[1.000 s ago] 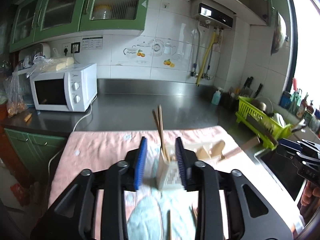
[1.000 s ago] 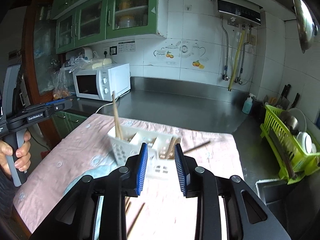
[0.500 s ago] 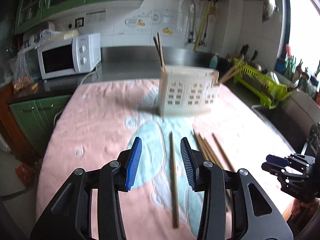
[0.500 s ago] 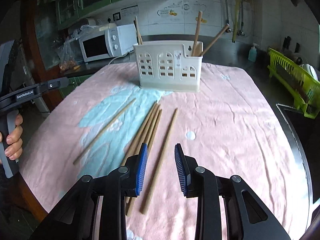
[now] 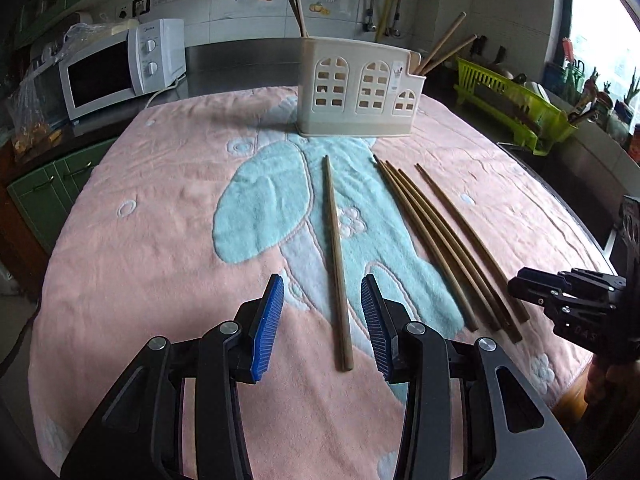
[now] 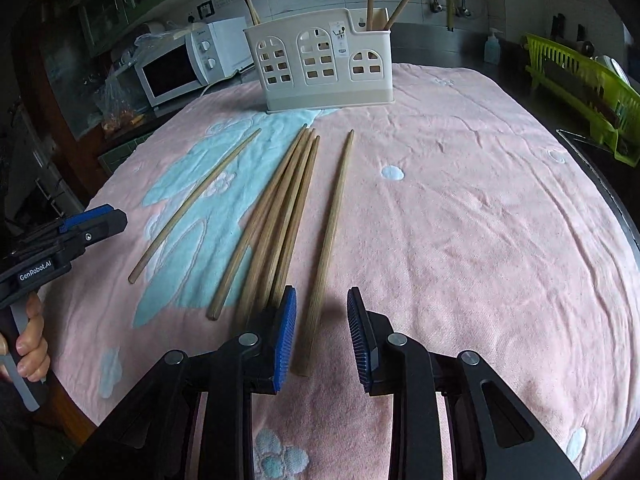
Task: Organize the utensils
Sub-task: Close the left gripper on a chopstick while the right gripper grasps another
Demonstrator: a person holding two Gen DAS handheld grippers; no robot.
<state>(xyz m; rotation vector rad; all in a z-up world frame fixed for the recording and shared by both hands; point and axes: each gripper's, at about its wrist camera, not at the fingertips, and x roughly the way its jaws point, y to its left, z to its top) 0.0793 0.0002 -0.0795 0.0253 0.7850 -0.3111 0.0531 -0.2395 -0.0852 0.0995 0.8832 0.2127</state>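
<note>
Several wooden chopsticks lie on a pink and blue towel (image 5: 152, 216) in front of a cream utensil holder (image 5: 356, 88) that has a few chopsticks standing in it. My left gripper (image 5: 322, 320) is open and hangs low over the near end of a lone chopstick (image 5: 335, 256), which lies in line with the gap between the pads. My right gripper (image 6: 320, 332) is open, its jaws closing slightly, with the near end of the rightmost chopstick (image 6: 332, 232) between the pads, untouched. A bundle of chopsticks (image 6: 276, 220) lies just left of it. The holder (image 6: 324, 68) stands at the towel's far side.
A white microwave (image 5: 120, 68) sits on the steel counter at the back left. A green dish rack (image 5: 516, 100) stands at the right by the sink. A hand (image 6: 30, 344) holds the left gripper's handle at the towel's near left edge.
Both grippers have come down and tilted toward the towel. The holder, close in front a second ago, now stands farther off, and the loose chopsticks lie just under the pads.
</note>
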